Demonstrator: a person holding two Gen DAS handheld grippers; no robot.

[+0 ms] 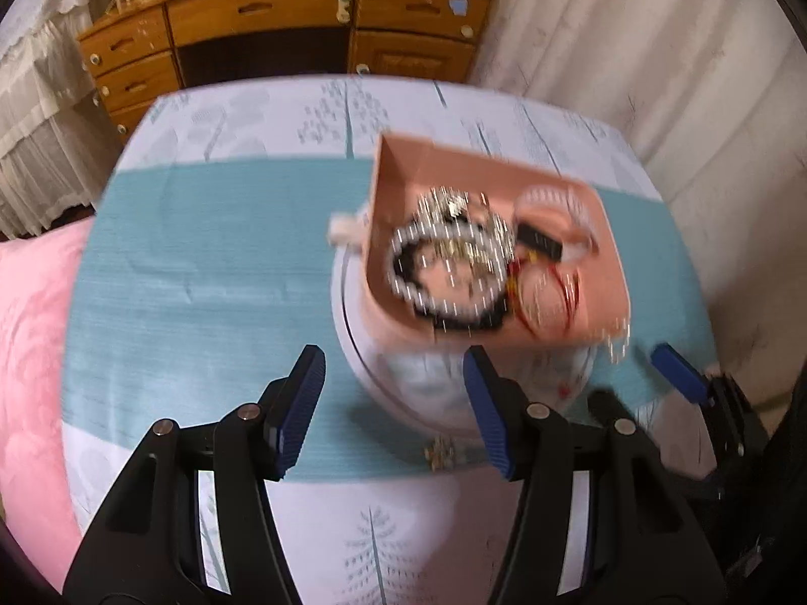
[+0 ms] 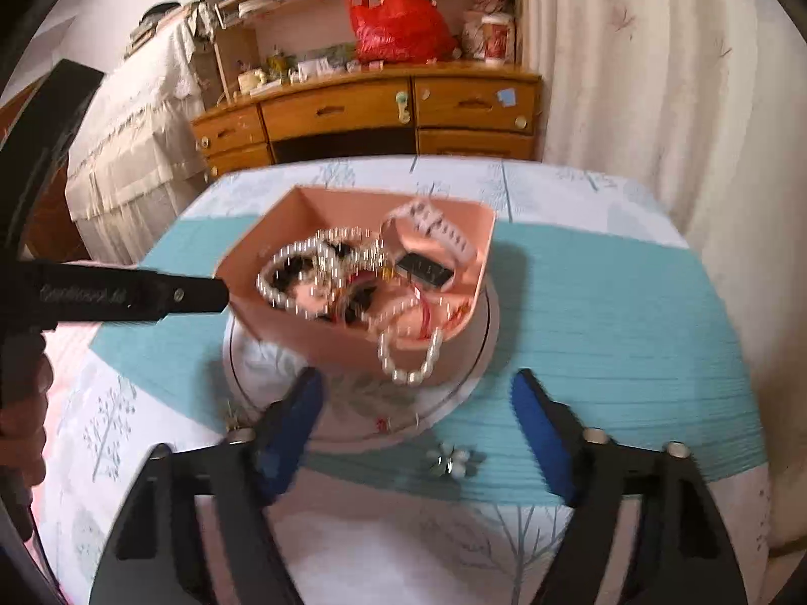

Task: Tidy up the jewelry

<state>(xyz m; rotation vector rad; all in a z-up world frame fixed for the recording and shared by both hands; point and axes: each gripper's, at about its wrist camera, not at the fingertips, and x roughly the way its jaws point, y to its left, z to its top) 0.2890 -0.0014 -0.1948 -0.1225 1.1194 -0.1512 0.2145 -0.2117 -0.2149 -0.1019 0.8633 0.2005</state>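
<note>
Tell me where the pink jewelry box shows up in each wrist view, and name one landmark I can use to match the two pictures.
Left wrist: the pink jewelry box sits right of centre, over the round white plate, beyond the open left gripper.
Right wrist: the box is at centre, pearls hanging over its near wall, beyond the open right gripper.
Shared landmark: the wooden dresser behind the table.

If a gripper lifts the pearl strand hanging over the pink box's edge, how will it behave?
The pearl strand will likely drape limply, since it already sags over the pink box wall. Its round beads look slippery. It may drag tangled jewelry along.
</note>
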